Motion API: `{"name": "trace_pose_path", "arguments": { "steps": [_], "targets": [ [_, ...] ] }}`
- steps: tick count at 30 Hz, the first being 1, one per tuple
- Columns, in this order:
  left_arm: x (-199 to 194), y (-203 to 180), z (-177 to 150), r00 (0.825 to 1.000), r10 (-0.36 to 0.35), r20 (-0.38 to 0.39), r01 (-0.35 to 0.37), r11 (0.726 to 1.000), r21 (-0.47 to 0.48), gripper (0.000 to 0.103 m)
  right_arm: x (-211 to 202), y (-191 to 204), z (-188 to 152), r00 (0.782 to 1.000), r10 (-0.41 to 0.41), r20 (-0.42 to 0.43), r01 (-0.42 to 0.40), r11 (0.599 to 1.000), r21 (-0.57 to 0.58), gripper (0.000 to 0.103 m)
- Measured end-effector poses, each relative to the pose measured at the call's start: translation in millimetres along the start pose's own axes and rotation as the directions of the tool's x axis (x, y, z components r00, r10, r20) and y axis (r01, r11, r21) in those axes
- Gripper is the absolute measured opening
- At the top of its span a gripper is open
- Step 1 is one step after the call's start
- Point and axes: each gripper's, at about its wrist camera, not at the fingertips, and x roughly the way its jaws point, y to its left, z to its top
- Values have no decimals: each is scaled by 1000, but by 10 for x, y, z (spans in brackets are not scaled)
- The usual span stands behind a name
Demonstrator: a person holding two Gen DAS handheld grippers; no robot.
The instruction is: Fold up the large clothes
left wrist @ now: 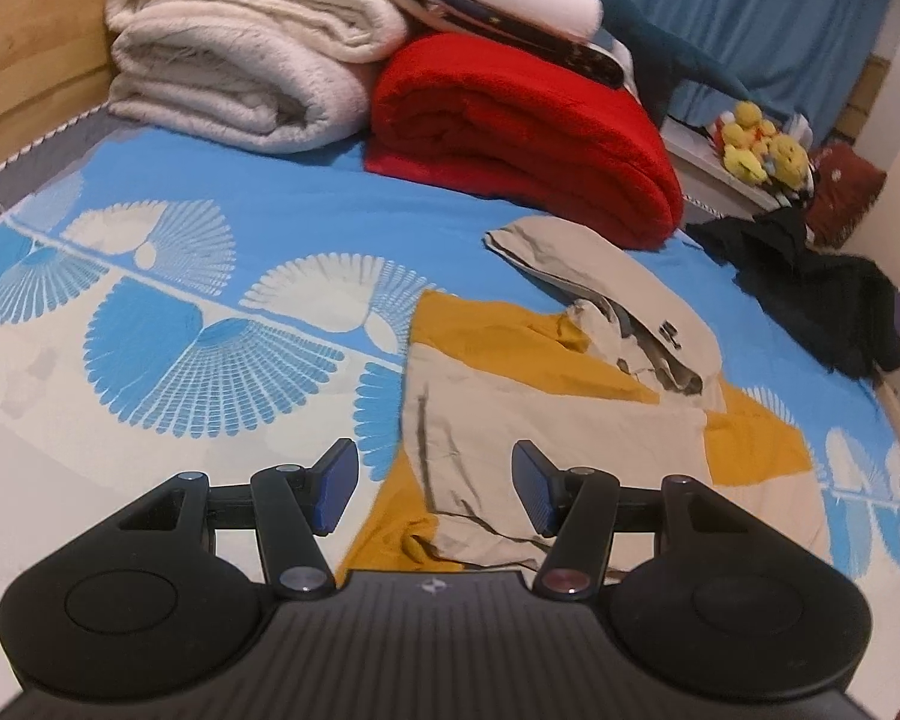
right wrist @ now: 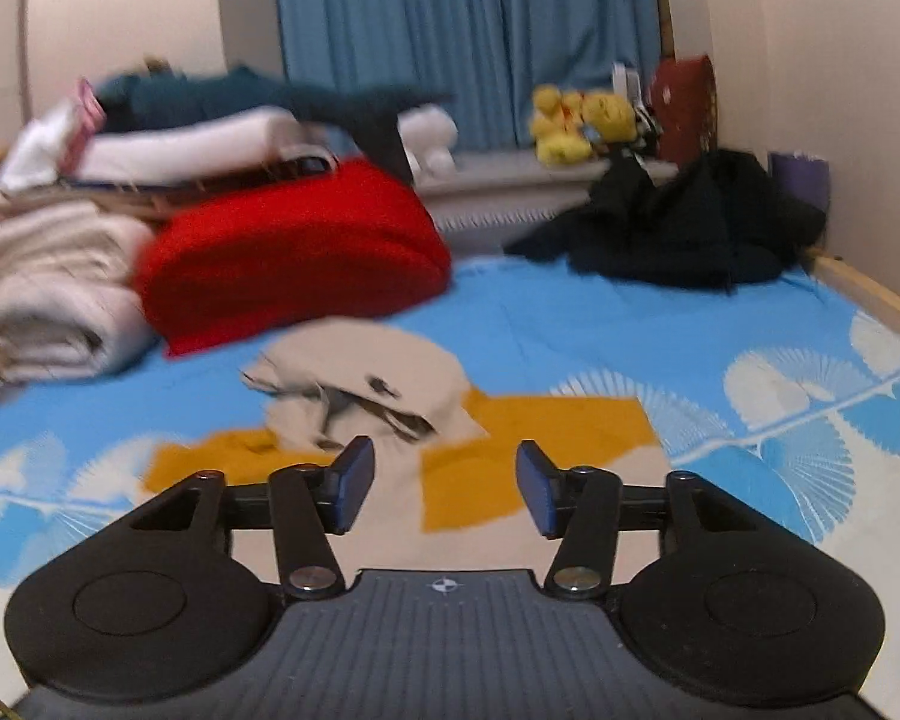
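A beige jacket with a mustard-yellow lining (left wrist: 546, 420) lies partly folded on the blue and white bedsheet (left wrist: 150, 330); its hood (left wrist: 618, 300) points toward the red blanket. My left gripper (left wrist: 435, 486) hovers open above the jacket's near edge, nothing between its blue pads. In the right wrist view the same jacket (right wrist: 402, 420) lies ahead and below. My right gripper (right wrist: 444, 489) is open and held above it, with nothing between the pads. That view is blurred.
A folded red blanket (left wrist: 510, 144) and stacked white blankets (left wrist: 240, 60) sit at the head of the bed. A black garment (left wrist: 810, 294) is heaped at the bed's far right edge. Yellow plush toys (right wrist: 582, 120) rest on a ledge by the blue curtain (right wrist: 468, 30).
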Motion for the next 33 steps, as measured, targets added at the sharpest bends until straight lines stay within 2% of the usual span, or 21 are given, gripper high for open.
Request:
{"name": "trace_pose_path", "arguments": {
  "steps": [4, 6, 8, 9, 14, 16, 17, 19, 20, 22, 23, 24, 26, 28, 33],
  "targets": [
    [77, -264, -130, 1000, 9, 14, -10, 999, 53, 62, 7, -27, -180, 1000, 25, 7, -25, 1000, -17, 56],
    [129, -376, -181, 1000, 7, 25, -8, 997, 78, 62, 113, -38, -235, 999, 8, -41, -6, 999, 38, 56],
    [189, -470, -216, 999, 14, 35, -17, 995, 94, 62, 173, -72, -235, 995, 49, -88, -38, 991, 127, 56],
    [211, -513, -226, 999, 13, 41, -18, 995, 100, 62, 165, -77, -229, 992, 74, -101, -61, 990, 127, 56],
    [259, -689, -297, 994, 6, 110, -22, 989, 147, 62, 95, -89, -220, 991, 77, -112, -82, 996, -39, 56],
    [276, -747, -340, 991, -5, 136, -19, 985, 174, 60, 63, -151, -162, 995, 54, -86, -57, 998, -41, 56],
    [276, -774, -369, 989, -12, 145, -15, 982, 187, 58, 69, -199, -124, 995, 54, -84, -57, 998, -26, 56],
    [308, -822, -416, 987, -27, 156, -7, 977, 213, 41, 88, -295, -57, 995, 48, -89, -47, 999, 6, 56],
    [335, -851, -438, 988, -33, 153, -3, 974, 228, 37, 93, -351, -28, 995, 48, -88, -47, 999, 20, 56],
    [395, -896, -453, 989, -56, 140, 20, 969, 247, 21, 117, -455, -11, 996, 31, -85, -28, 999, 31, 56],
    [424, -918, -442, 988, -75, 137, 39, 966, 255, 20, 144, -517, -10, 996, 20, -89, -17, 999, 33, 55],
    [454, -943, -421, 987, -87, 138, 49, 964, 263, 20, 166, -569, -17, 996, 17, -90, -14, 999, 34, 55],
    [548, -1001, -315, 983, -107, 148, 63, 959, 275, 20, 230, -705, -33, 995, -3, -102, 9, 999, 52, 47],
    [715, -1065, -139, 982, -120, 145, 76, 958, 278, 20, 303, -842, -47, 991, -15, -133, 27, 996, 89, 29],
    [1457, -1228, 527, 985, -147, 92, 121, 963, 242, 21, 486, -1095, -82, 980, -50, -193, 84, 981, 174, 29]
  ]
}}
